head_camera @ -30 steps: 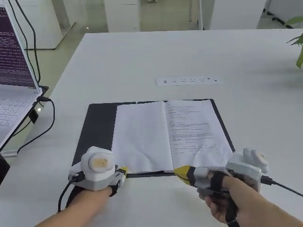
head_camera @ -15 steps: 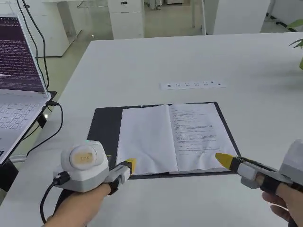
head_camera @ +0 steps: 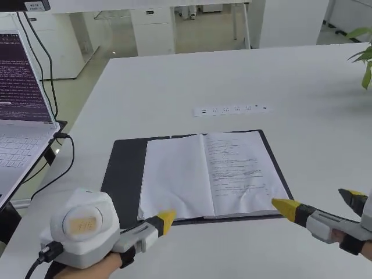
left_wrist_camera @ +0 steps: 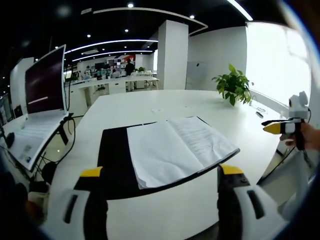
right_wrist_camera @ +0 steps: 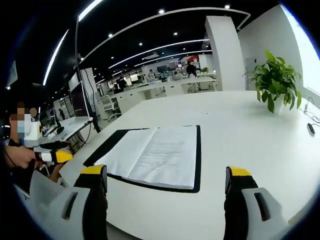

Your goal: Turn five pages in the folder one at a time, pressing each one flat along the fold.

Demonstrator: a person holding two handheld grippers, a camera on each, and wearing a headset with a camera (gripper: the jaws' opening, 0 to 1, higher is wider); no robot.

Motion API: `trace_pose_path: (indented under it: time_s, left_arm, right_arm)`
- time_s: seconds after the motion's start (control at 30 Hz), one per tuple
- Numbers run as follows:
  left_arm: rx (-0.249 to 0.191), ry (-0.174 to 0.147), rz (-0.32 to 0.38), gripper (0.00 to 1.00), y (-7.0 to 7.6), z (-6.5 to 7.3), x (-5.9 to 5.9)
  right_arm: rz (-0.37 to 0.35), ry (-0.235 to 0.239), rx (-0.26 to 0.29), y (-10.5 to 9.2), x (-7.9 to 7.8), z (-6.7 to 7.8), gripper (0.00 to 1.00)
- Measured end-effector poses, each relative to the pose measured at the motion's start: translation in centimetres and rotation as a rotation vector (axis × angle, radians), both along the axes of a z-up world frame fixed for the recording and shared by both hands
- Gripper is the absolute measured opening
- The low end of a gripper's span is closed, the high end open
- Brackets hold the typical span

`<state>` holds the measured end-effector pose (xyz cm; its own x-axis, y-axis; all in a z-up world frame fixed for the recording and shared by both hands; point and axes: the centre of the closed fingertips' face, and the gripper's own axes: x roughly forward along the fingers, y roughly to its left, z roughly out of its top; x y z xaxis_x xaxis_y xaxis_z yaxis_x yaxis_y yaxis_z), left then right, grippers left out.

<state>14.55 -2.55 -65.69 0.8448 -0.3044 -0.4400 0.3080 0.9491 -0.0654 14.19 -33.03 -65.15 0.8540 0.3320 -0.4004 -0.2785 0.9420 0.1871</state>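
Fingers of your right gripper (head_camera: 315,199) stand wide apart in the head view. Both yellow tips are low over the white table (head_camera: 174,81), just off the near right corner of the open folder (head_camera: 123,168) and clear of it. Your left gripper (head_camera: 163,221) is at the near left, where you see one yellow-tipped finger (head_camera: 145,228) aimed at the folder's near edge, below the blank left page (head_camera: 174,174). Whether it touches the cover, I cannot tell. The folder lies flat mid-table, with its black cover bare on the left and a printed page (head_camera: 241,165) on the right. Beyond it lies a white power strip (head_camera: 232,109). A laptop (head_camera: 17,99) with a lit screen stands to the left of the table, and a black cable (head_camera: 61,154) trails beside it.

In the left gripper view, your left gripper's jaws are spread wide and hold nothing. The folder (left_wrist_camera: 112,155) lies ahead between them, its near edge close to the tips. Your right gripper (left_wrist_camera: 280,127) shows at the right edge, and a potted plant (left_wrist_camera: 232,87) stands on the far side of the table.

In the right gripper view, your right gripper's jaws are likewise apart and empty. The folder (right_wrist_camera: 155,155) lies open ahead of them and is not touched. Your left gripper (right_wrist_camera: 52,156) comes in from the left, near the folder's corner. The plant (right_wrist_camera: 272,82) stands far right.
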Motion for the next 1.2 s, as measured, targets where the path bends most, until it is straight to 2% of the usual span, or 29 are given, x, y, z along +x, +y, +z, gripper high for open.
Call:
trace_pose_path:
  time_s: [0.07, 0.13, 0.23, 0.3, 0.53, 0.77, 0.83, 0.87, 0.97, 1.07, 1.2]
  left_arm:
    - [0.005, -0.011, -0.002, 0.99, -0.2, 0.0, 0.0]
    - [0.013, -0.003, -0.006, 0.99, -0.4, 0.0, -0.2]
    - [0.015, 0.002, -0.008, 0.99, -0.8, 0.0, -0.2]
    - [0.038, -0.008, -0.013, 0.99, -1.0, 0.1, -0.1]
    - [0.06, -0.027, -0.042, 0.99, -2.5, 0.2, 1.0]
    - [0.063, -0.021, -0.094, 0.99, -5.9, -0.6, 3.2]
    - [0.06, -0.003, -0.118, 0.92, -7.2, -1.3, 3.8]
    - [0.065, -0.008, -0.129, 0.9, -8.0, -1.6, 4.2]
    - [0.071, 0.006, -0.157, 0.88, -9.6, -2.6, 5.0]
    - [0.1, 0.025, -0.202, 0.83, -11.8, -3.9, 5.7]
    - [0.105, 0.035, -0.238, 0.77, -14.1, -5.3, 6.5]
  right_arm:
    - [-0.001, -0.023, -0.011, -0.5, 0.0, 0.2, 1.0]
    - [-0.002, -0.037, -0.011, -0.9, 0.0, 0.3, 1.0]
    - [-0.001, -0.029, -0.01, -1.1, -0.2, 0.2, 1.0]
    - [0.001, -0.026, -0.021, -1.5, -0.2, 0.0, 1.0]
    - [0.004, -0.036, -0.003, -1.9, -0.3, 0.0, 1.0]
    - [0.003, -0.032, 0.012, -2.1, -0.6, -0.4, 1.0]
    - [0.005, -0.024, 0.011, -2.0, -0.6, -0.7, 1.0]
    - [0.006, -0.021, 0.01, -2.0, -0.7, -0.9, 1.0]
    - [0.01, -0.022, 0.013, -1.9, -0.7, -0.9, 0.99]
    - [0.017, -0.022, 0.011, -1.8, -0.6, -1.0, 0.98]
    - [0.024, -0.019, 0.014, -1.6, -0.7, -1.3, 0.96]
